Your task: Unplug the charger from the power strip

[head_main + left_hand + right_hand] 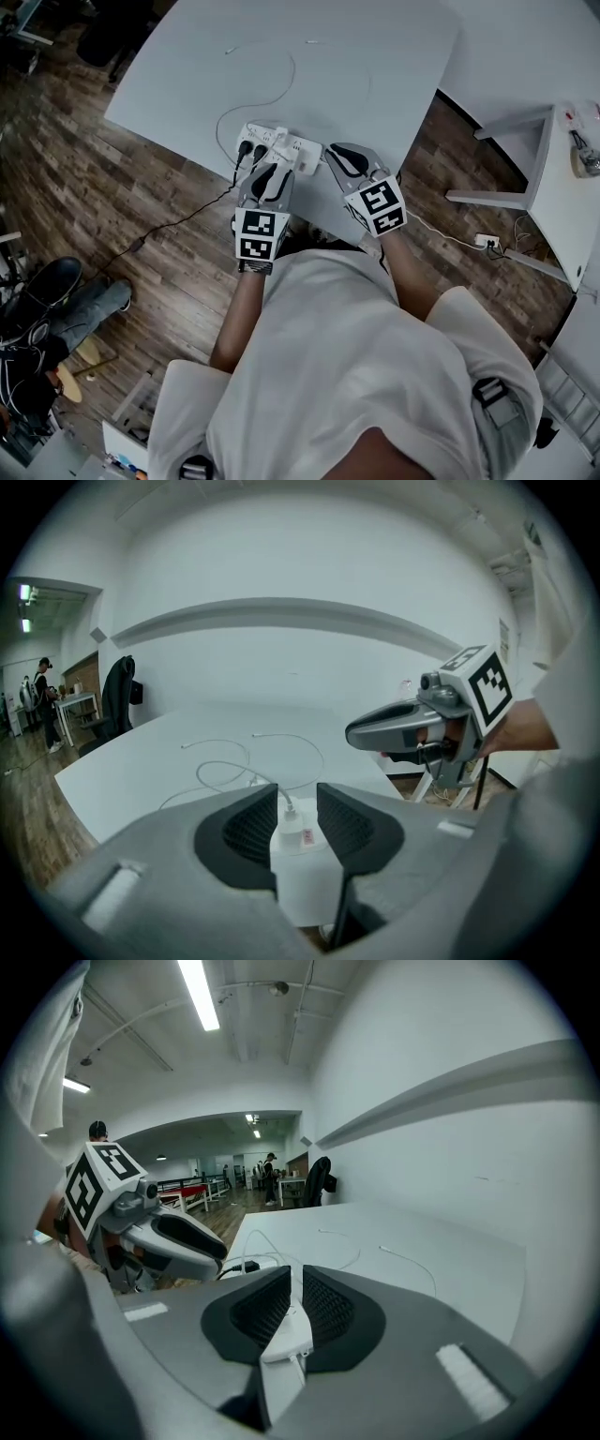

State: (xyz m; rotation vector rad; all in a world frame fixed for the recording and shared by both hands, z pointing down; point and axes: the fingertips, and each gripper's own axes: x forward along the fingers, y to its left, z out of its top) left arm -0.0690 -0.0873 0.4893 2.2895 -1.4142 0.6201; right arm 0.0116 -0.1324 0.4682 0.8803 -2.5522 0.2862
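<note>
Left jaws: the left gripper [298, 791] has its jaws apart; the white charger [302, 869] shows in the gap and just beyond it, and the pads are not pressing on it.
Right jaws: the right gripper [291, 1274] has its jaws only a narrow slit apart; the white end of the power strip [281, 1349] shows in and below the slit, with no grip on it evident.
Charger: it stands plugged into the power strip near the strip's right end, at the centre of the head view, just above the left gripper's tips.
Cable: a thin white cable [220, 766] leaves the charger's top and loops across the worktop [337, 56] toward the upper middle of the frame.
Power strip: it lies at the near edge of the white worktop, with two black plugs [251, 150] at its left end.
Black cord: the black cord [178, 217] runs from the plugs down and left over the wooden floor [122, 159].
Grippers: they sit side by side just below the strip, both pointing at it.
Person: a white shirt [356, 356] fills the lower frame.
</note>
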